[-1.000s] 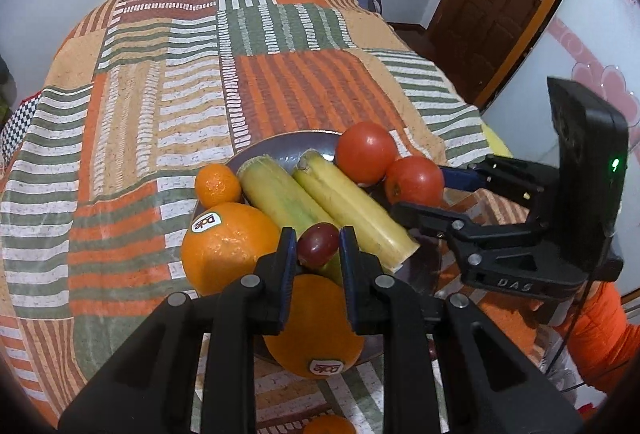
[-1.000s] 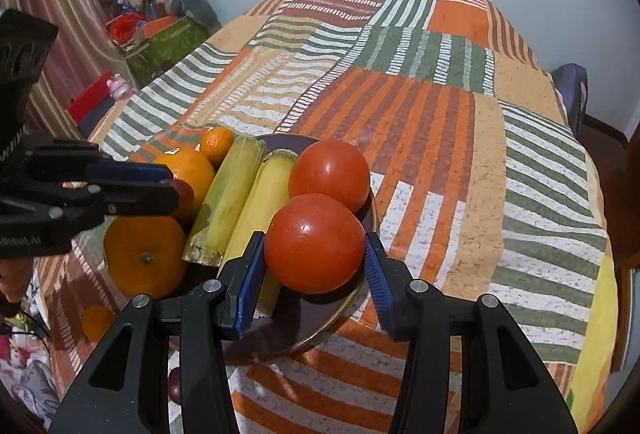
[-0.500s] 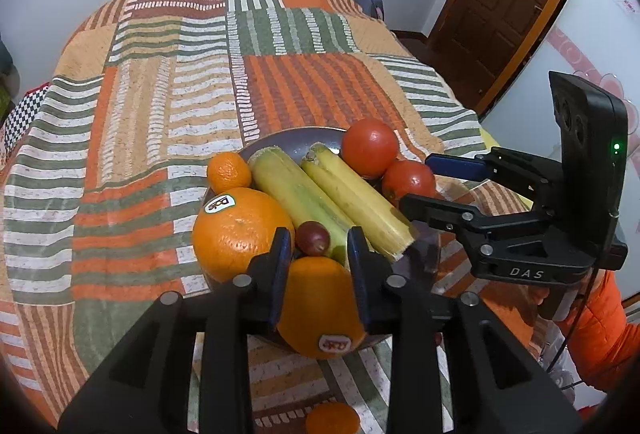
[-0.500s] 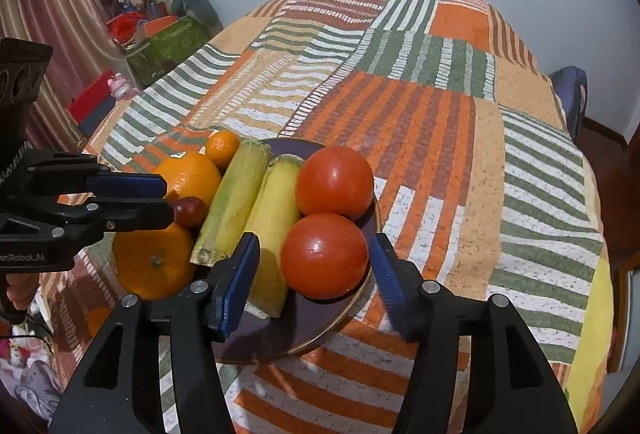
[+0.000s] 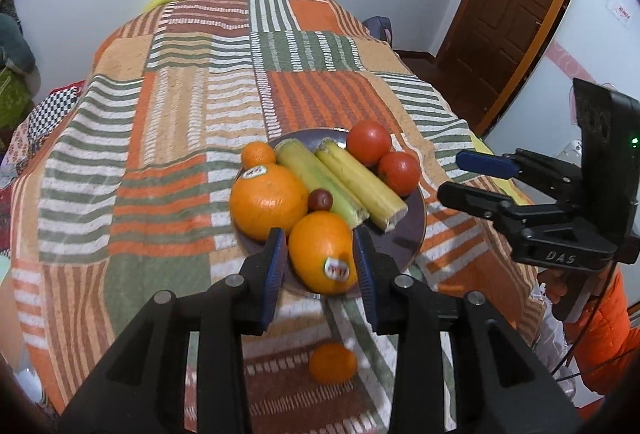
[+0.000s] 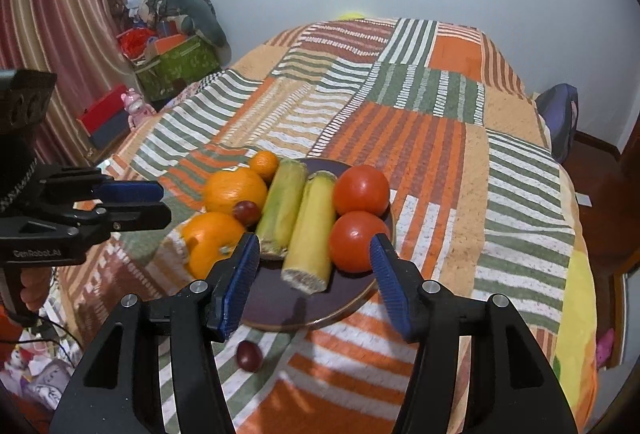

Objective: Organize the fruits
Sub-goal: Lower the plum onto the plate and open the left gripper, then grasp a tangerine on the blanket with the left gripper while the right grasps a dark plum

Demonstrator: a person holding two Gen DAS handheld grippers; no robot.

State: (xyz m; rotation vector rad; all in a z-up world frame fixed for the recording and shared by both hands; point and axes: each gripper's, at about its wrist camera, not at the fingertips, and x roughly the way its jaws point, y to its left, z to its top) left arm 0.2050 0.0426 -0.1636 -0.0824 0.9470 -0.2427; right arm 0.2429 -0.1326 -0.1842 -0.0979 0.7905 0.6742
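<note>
A dark plate [image 5: 416,222] [image 6: 344,310] on the patchwork bedspread holds two oranges [image 5: 266,202] [image 5: 320,258], a small mandarin [image 5: 258,155], two pale corn cobs [image 5: 360,186], two tomatoes [image 5: 368,142] [image 5: 399,172] and a dark grape [image 5: 320,199] [image 6: 246,212]. My left gripper [image 5: 320,270] is open and empty, raised above the near orange. My right gripper [image 6: 312,274] is open and empty, pulled back above the plate's near edge. A loose mandarin [image 5: 332,362] and a loose grape [image 6: 249,355] lie on the bedspread in front of the plate.
The bed's striped patchwork cover [image 5: 180,138] stretches to the far wall. A wooden door [image 5: 516,6] stands at the right. Boxes and toys [image 6: 172,62] are piled beside the bed near a curtain [image 6: 60,14]. A bag [image 6: 560,118] sits at the far bed corner.
The left gripper let go of the grape, which now rests on the plate between orange and corn, and drew back and up. The right gripper released the tomato, opened wide and drew back.
</note>
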